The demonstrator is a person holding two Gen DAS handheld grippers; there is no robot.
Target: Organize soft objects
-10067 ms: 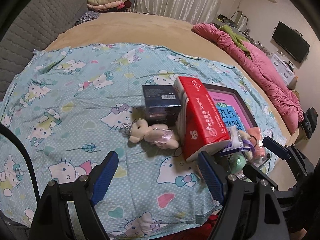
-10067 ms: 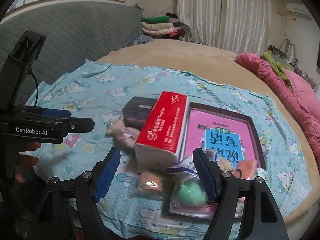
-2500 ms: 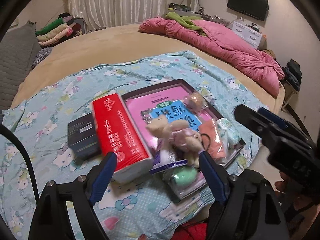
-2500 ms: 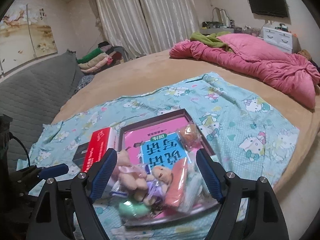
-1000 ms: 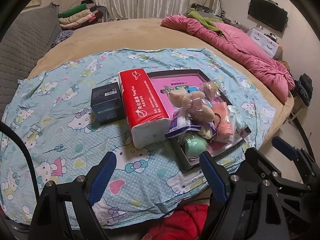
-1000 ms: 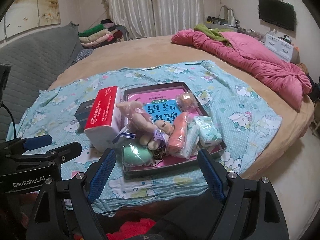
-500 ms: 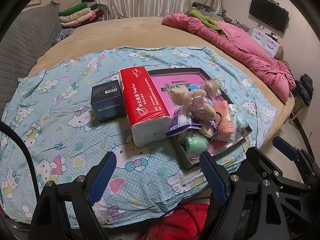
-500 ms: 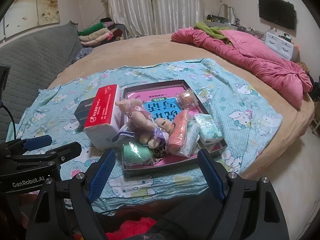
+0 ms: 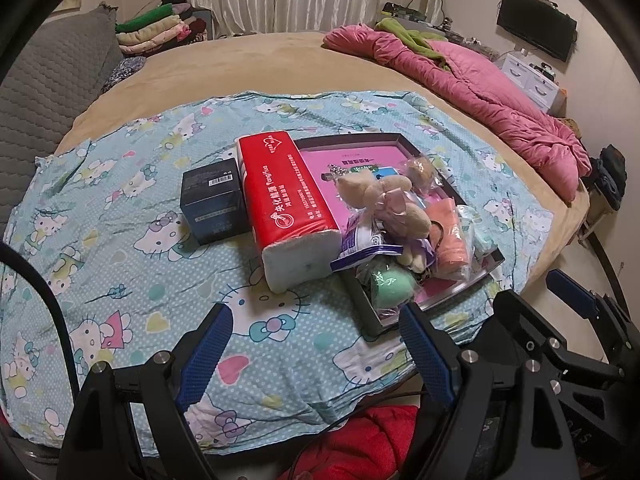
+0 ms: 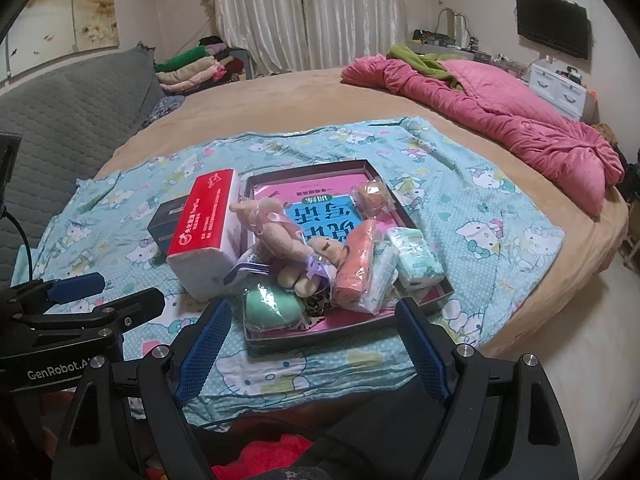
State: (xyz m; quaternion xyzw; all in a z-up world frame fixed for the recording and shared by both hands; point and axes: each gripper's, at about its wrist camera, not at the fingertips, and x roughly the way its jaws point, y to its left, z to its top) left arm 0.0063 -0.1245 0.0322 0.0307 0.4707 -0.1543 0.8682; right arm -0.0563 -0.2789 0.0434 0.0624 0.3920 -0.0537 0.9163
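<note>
Since ten seconds ago the plush bear (image 10: 280, 232) has been moved off the cartoon-print sheet (image 9: 120, 208), where it lay beside the dark blue box (image 9: 212, 200), into the shallow tray (image 10: 424, 216) near the bed's front edge. It is seen lying tilted across the purple-and-white packet (image 9: 360, 244) and the bagged green sponge (image 10: 272, 308), with the rolled orange cloth (image 10: 358, 256), the wrapped tissue packs (image 10: 416, 258) and a small bagged orange item (image 10: 372, 196) alongside.

The bear is judged light, soft and easily squashed; its torso would be the surest hold, since the limbs would flop. The bagged pieces are judged slippery and best pinched across their middles.

The red tissue pack (image 9: 284, 196) stands against the tray's left wall. Both the left tongs (image 9: 316, 344) and the right tongs (image 10: 312, 340) are spread wide and hold nothing, back near the bed's front edge.
</note>
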